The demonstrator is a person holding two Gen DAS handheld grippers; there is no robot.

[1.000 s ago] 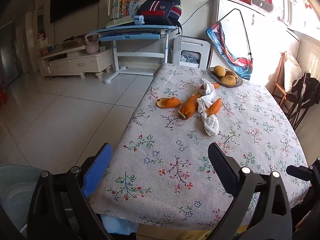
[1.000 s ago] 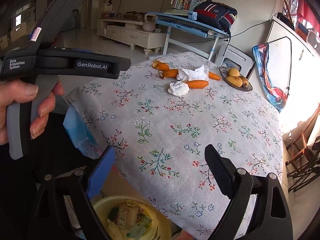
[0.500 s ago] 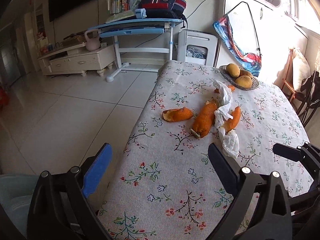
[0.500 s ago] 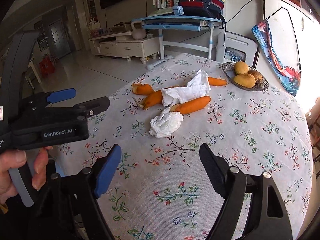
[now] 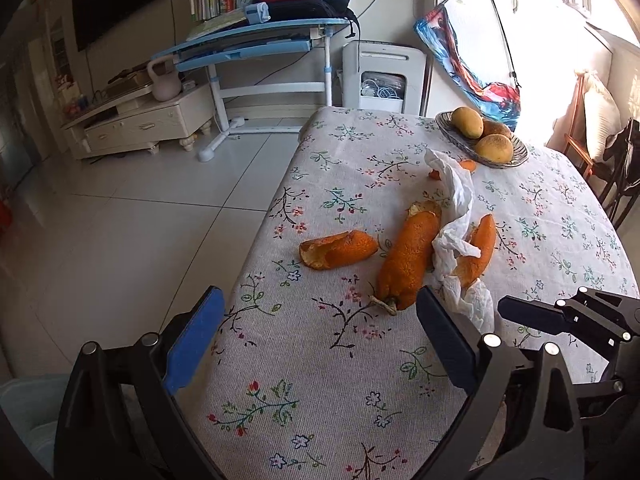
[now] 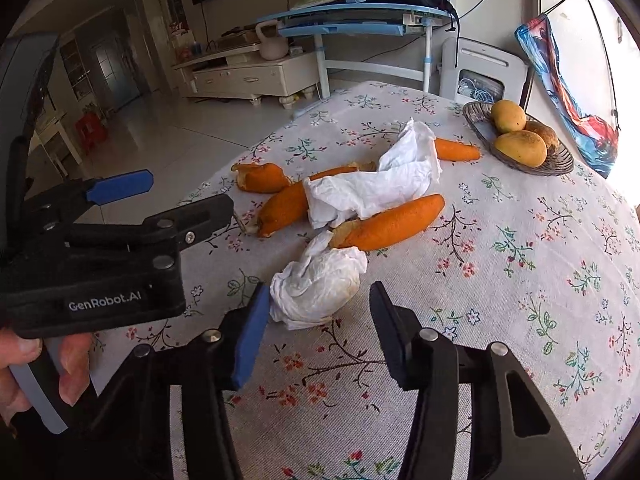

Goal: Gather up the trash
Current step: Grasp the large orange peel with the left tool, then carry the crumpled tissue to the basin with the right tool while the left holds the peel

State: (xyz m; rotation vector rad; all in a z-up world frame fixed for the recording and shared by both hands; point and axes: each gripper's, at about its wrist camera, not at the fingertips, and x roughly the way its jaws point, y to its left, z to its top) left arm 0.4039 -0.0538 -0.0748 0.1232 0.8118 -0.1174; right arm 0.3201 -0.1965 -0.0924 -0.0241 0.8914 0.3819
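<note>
Hovering at lower centre of the left wrist view, the left gripper [image 5: 316,344] is spread wide and empty before orange peels [image 5: 408,260] and a draped tissue [image 5: 456,216] at mid-frame on the floral tablecloth [image 5: 320,380]. In the right wrist view, the right gripper [image 6: 316,320], jaws apart, frames a crumpled tissue wad [image 6: 320,284] at centre: likely light, soft, best pinched across its middle.
</note>
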